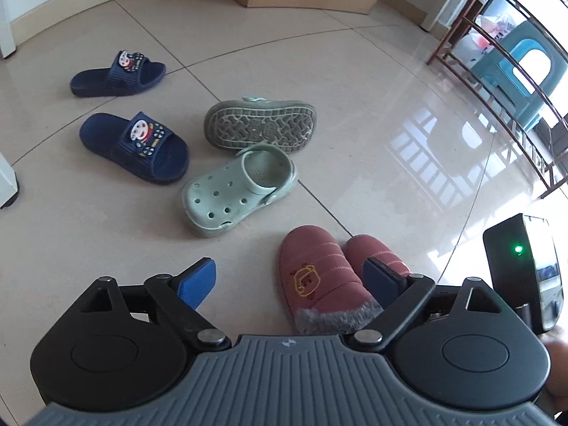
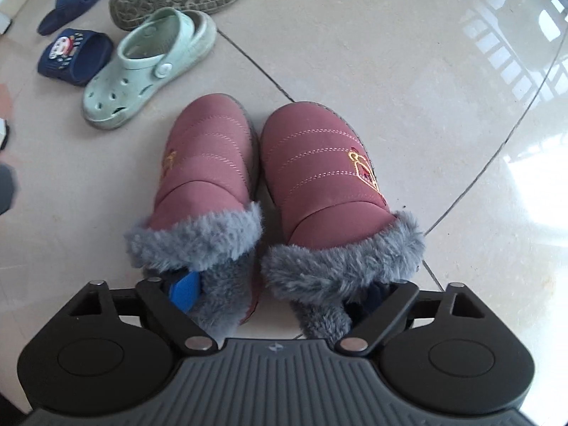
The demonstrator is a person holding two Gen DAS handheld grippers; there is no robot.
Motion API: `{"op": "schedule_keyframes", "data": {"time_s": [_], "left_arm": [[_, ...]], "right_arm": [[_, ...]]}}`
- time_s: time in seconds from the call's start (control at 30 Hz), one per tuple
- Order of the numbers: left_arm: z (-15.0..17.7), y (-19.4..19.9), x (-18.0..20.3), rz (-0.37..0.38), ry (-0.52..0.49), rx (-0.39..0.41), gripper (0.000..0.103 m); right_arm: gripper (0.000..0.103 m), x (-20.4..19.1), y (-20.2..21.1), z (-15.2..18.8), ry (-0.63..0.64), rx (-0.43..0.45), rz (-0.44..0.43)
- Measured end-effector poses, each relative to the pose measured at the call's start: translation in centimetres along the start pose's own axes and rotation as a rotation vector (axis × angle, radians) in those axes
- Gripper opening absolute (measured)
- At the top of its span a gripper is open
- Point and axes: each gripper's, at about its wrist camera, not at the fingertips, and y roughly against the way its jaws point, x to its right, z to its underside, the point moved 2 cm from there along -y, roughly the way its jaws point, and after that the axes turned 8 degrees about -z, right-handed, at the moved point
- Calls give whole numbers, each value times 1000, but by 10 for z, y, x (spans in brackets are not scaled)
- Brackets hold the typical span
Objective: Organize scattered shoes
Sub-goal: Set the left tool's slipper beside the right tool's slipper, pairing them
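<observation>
progress looks like one pair out of three. the two pink fur-lined slippers [image 2: 255,184] stand side by side on the tiled floor [image 2: 408,88], toes the same way, touching along their inner edges. the right gripper [image 2: 280,294] hangs over their heels with its jaws spread wide, one finger at each fuzzy collar, gripping neither. the left gripper [image 1: 291,277] is also wide apart and empty, above the floor beside the pair. still scattered: a green clog [image 1: 238,191] upright with its mate [image 1: 259,124] sole-up against it, and two navy slides [image 1: 135,145] apart and skewed.
</observation>
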Motion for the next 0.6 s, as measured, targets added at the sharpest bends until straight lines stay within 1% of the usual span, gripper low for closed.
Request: {"op": "schedule_keyframes", "data": {"time_s": [0.03,0.07,0.1,0.13,0.17,0.23,0.4,0.6], "left_arm": [[1,-2,-1,0,-2,-19,94],[2,-4,-1,1,-3,-31,94],[4,-7,-2,6,-3,-54,94],[6,-8,-3,14,0,-72,94],[7,-10,-3,17,2,-80,94],[7,-10,-4,21,7,-87,94],[2,-8,-4,16,14,-76,94],[-11,-8,3,10,23,-59,94]], "right_arm": [[86,-1,-3,-1,5,9,13],[78,-2,-5,-1,22,23,27],[56,-3,-6,0,36,30,32],[41,-6,-8,0,70,38,27],[36,-11,-6,0,114,52,36],[33,-18,-6,2,173,66,54],[31,-19,3,0,224,80,31],[30,-18,29,-24,261,139,6]]}}
